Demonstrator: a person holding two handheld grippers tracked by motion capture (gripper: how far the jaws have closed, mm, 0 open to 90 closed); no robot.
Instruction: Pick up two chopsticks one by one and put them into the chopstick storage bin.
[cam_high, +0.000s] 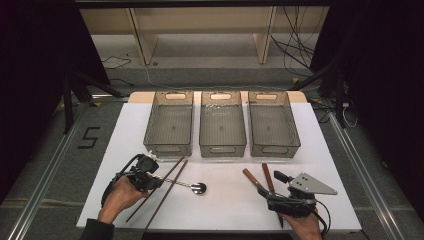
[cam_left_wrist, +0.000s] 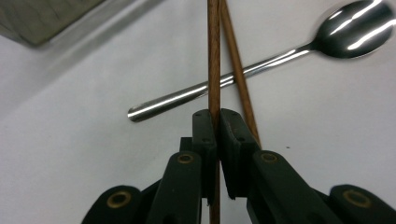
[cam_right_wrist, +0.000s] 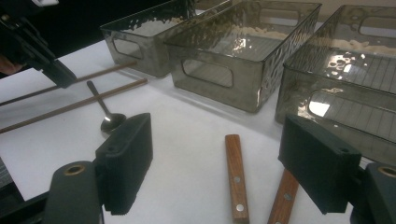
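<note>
My left gripper (cam_left_wrist: 217, 116) is shut on a thin brown chopstick (cam_left_wrist: 214, 56), which runs straight out between its pads and crosses over the handle of a steel spoon (cam_left_wrist: 261, 65). A second chopstick (cam_left_wrist: 238, 70) lies slanted beside the first. In the high view the left gripper (cam_high: 159, 181) sits at the front left by both chopsticks (cam_high: 172, 170) and the spoon (cam_high: 199, 188). My right gripper (cam_right_wrist: 222, 154) stands open and empty above two wooden-handled utensils (cam_right_wrist: 236, 172). It is at the front right (cam_high: 270, 185).
Three clear grey bins (cam_high: 168, 149) (cam_high: 222, 150) (cam_high: 275, 149) stand in a row at the back of the white board (cam_high: 225, 210). The person's hands come in at the front edge. A shelf unit and cables lie beyond the table.
</note>
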